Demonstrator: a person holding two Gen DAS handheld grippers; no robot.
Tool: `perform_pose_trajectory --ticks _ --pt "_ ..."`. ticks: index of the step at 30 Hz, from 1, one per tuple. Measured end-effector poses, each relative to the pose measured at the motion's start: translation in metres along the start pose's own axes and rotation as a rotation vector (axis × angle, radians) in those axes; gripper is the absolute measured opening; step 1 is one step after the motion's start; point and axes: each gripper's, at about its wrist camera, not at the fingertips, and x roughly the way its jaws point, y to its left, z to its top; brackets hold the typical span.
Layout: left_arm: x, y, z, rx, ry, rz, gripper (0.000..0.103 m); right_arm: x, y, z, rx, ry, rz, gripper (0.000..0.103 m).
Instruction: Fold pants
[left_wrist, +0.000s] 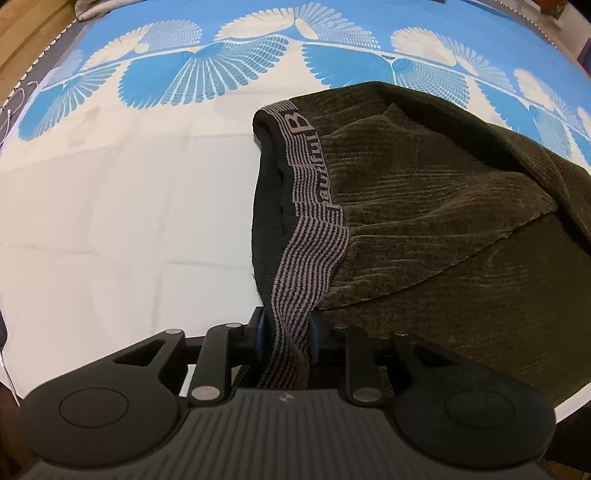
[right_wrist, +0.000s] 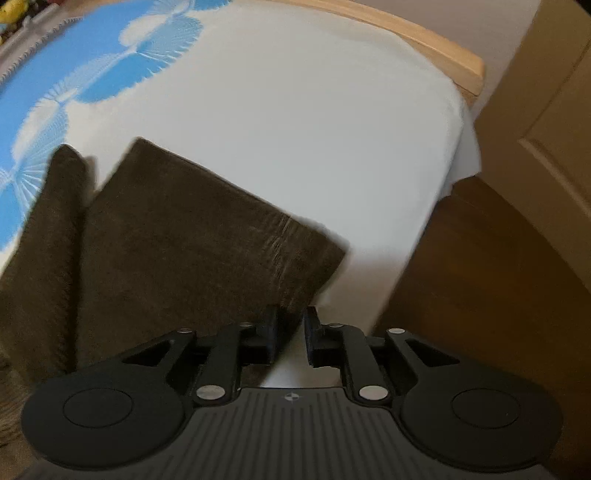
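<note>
Left gripper (left_wrist: 284, 334) is clamped on the striped grey-and-black waistband (left_wrist: 314, 236) of the pants (left_wrist: 443, 229), with the band pinched between its blue pads and running down into the jaws. From there the waistband climbs away from the gripper, so that end of the pants looks lifted a bit, while the rest of the dark olive, ribbed fabric spreads out to the right of the waistband over the bed sheet (left_wrist: 110, 221). You can make out lettering on the band, a big "B" near its far end.

Right gripper (right_wrist: 290, 332) sits at the leg end of the pants (right_wrist: 184, 240). Its jaws are narrow, and the corner of the hem dips down between them, but the picture is blurry and I honestly can't tell if the pads are actually biting the cloth or just sitting around it. One leg lies flat next to the gripper, and a second strip of the same fabric lies on the far-left side of it.

Sheet is white near the pants, with a blue fan pattern (left_wrist: 207, 70) further out. A wooden bed frame (right_wrist: 443, 51) edges the sheet, and a brown floor (right_wrist: 480, 277) shows beyond it. No containers anywhere.
</note>
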Motion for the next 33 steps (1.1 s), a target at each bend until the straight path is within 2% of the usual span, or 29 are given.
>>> perform_pose_trajectory --ticks 2,3,5,8,10,13,17,23,27,31,33 --pt "-0.005 0.000 0.003 -0.023 -0.020 0.006 0.034 -0.010 -0.003 0.005 0.020 -0.060 -0.031 0.019" --pt "-0.007 0.002 0.002 -0.035 -0.035 0.013 0.034 -0.016 -0.003 0.008 0.025 -0.098 -0.031 0.019" --pt "-0.015 0.000 0.003 -0.048 -0.075 0.033 0.035 -0.032 -0.001 0.009 0.027 -0.191 0.002 0.027" --pt "-0.019 -0.011 0.011 -0.062 -0.107 0.037 0.037 -0.050 0.019 0.008 -0.032 -0.290 0.130 0.036" --pt "-0.020 -0.018 0.015 -0.058 -0.119 0.045 0.038 -0.054 0.037 0.005 -0.122 -0.307 0.222 0.038" --pt "-0.019 -0.028 0.023 -0.062 -0.134 0.050 0.042 -0.053 0.069 -0.006 -0.304 -0.283 0.324 0.047" --pt "-0.021 -0.037 0.025 -0.059 -0.144 0.043 0.047 -0.044 0.104 -0.024 -0.470 -0.181 0.399 0.047" --pt "-0.016 -0.047 0.034 -0.052 -0.143 0.045 0.051 -0.041 0.141 -0.048 -0.643 -0.153 0.420 0.054" --pt "-0.015 -0.051 0.038 -0.053 -0.144 0.051 0.052 -0.038 0.160 -0.062 -0.749 -0.146 0.414 0.055" --pt "-0.014 -0.053 0.041 -0.058 -0.157 0.060 0.064 -0.035 0.174 -0.071 -0.811 -0.140 0.413 0.055" --pt "-0.015 -0.055 0.043 -0.055 -0.167 0.068 0.065 -0.034 0.182 -0.075 -0.834 -0.137 0.412 0.055"
